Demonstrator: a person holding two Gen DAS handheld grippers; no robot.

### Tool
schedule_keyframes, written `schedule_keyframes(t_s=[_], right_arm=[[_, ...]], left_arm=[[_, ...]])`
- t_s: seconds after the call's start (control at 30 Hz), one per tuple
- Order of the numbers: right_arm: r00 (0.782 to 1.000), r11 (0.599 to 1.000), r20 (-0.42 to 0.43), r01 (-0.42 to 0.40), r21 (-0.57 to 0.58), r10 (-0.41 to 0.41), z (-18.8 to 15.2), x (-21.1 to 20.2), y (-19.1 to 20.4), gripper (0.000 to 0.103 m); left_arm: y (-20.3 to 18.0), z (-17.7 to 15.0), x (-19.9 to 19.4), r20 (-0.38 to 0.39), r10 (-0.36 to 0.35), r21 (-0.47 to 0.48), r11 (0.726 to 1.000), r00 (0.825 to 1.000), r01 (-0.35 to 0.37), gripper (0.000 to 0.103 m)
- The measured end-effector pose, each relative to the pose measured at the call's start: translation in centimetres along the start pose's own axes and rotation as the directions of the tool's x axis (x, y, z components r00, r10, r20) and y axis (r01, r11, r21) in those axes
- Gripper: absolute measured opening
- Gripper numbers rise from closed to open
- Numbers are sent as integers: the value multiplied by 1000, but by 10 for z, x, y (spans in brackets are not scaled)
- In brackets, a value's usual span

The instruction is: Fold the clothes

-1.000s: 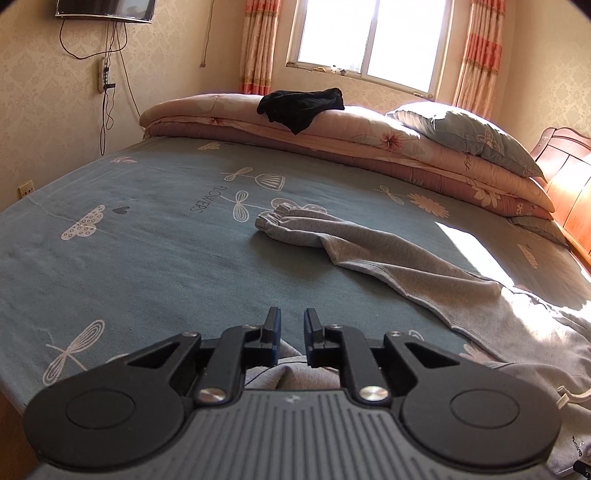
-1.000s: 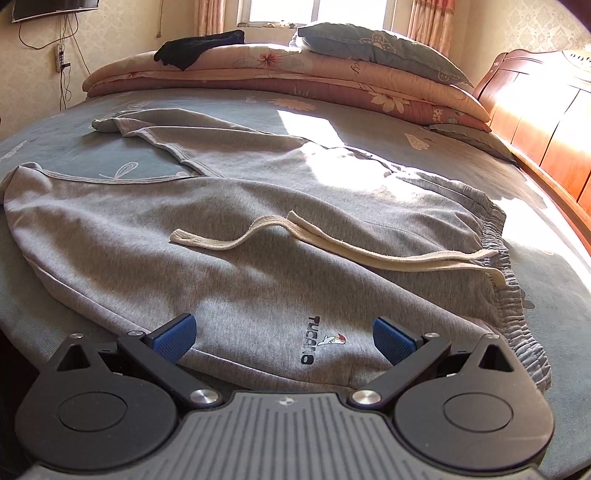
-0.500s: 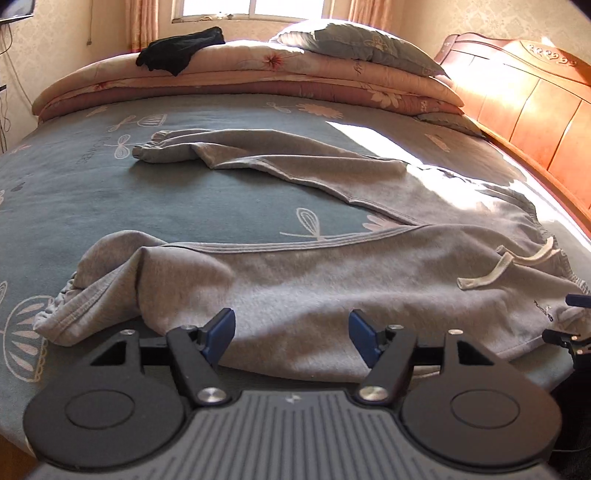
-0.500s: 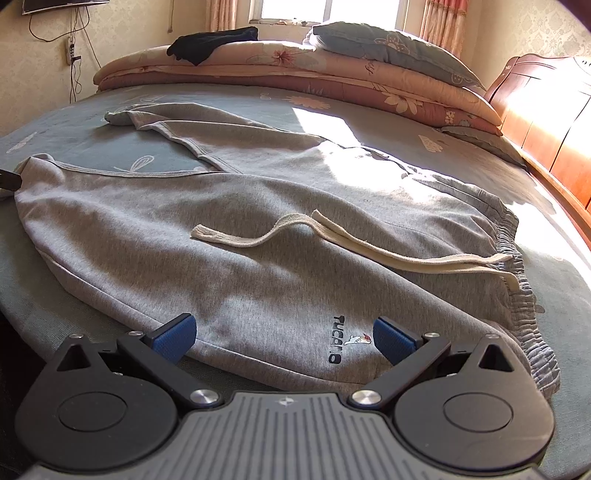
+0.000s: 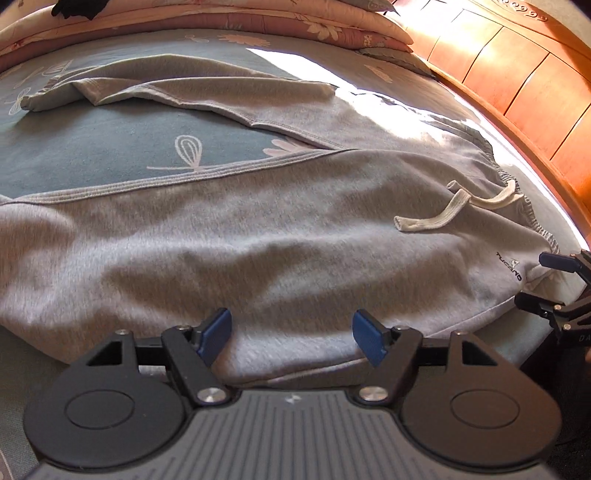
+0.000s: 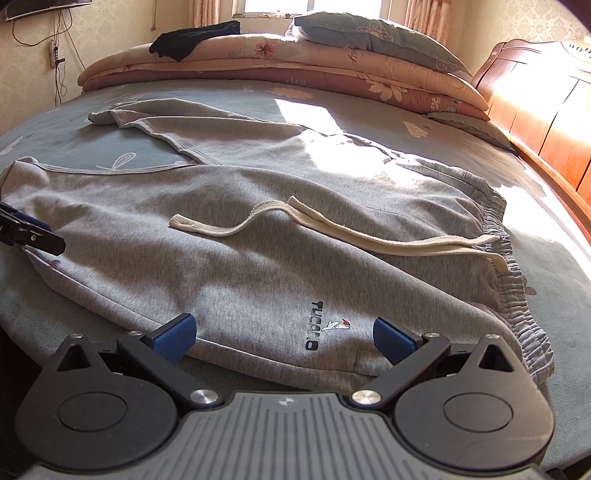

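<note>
Grey sweatpants (image 5: 258,236) lie spread on the blue bed, legs apart in a V; they also show in the right wrist view (image 6: 280,258). A cream drawstring (image 6: 295,229) lies loose across the near leg by the waistband (image 6: 517,273). My left gripper (image 5: 291,334) is open, its blue pads just over the near edge of the near leg. My right gripper (image 6: 284,334) is open over the near edge by the black logo (image 6: 314,325). Each gripper shows at the edge of the other's view.
A wooden headboard (image 6: 546,118) runs along the right side. Folded quilts (image 6: 295,62) with a pillow (image 6: 369,33) and a black garment (image 6: 195,37) are stacked at the far edge. The blue sheet (image 5: 110,147) shows between the legs.
My left gripper opened, letting go of the leg end, and swung right along the near leg toward the waist. My right gripper stayed open and edged slightly closer to the pants.
</note>
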State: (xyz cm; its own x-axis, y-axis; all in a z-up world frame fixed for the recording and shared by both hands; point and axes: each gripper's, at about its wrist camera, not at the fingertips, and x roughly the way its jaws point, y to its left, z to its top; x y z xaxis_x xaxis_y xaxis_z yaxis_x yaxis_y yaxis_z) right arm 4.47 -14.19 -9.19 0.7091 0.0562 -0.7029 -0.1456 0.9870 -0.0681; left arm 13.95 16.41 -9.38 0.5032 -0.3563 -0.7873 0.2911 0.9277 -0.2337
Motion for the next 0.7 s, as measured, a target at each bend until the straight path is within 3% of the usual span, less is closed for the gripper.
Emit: schedule_keyframes(t_s=[0.1, 0.33, 0.43, 0.6, 0.7], right_arm=[[1000, 1000, -13, -16, 25, 16, -2, 6, -3, 103], [999, 999, -35, -41, 32, 42, -5, 13, 1, 103], [999, 999, -37, -37, 33, 38, -6, 12, 1, 103], [999, 998, -38, -30, 55, 32, -4, 12, -3, 103], [998, 998, -47, -36, 60, 39, -3, 14, -1, 103]], left_arm=[[7, -11, -16, 3, 0, -26, 1000, 1000, 0, 73], [12, -15, -51, 74, 161, -2, 987, 984, -162, 74], [29, -10, -63, 110, 220, -50, 975, 969, -216, 75], [71, -6, -87, 129, 378, -146, 922, 917, -360, 75], [99, -10, -104, 134, 502, -155, 862, 854, -483, 74]])
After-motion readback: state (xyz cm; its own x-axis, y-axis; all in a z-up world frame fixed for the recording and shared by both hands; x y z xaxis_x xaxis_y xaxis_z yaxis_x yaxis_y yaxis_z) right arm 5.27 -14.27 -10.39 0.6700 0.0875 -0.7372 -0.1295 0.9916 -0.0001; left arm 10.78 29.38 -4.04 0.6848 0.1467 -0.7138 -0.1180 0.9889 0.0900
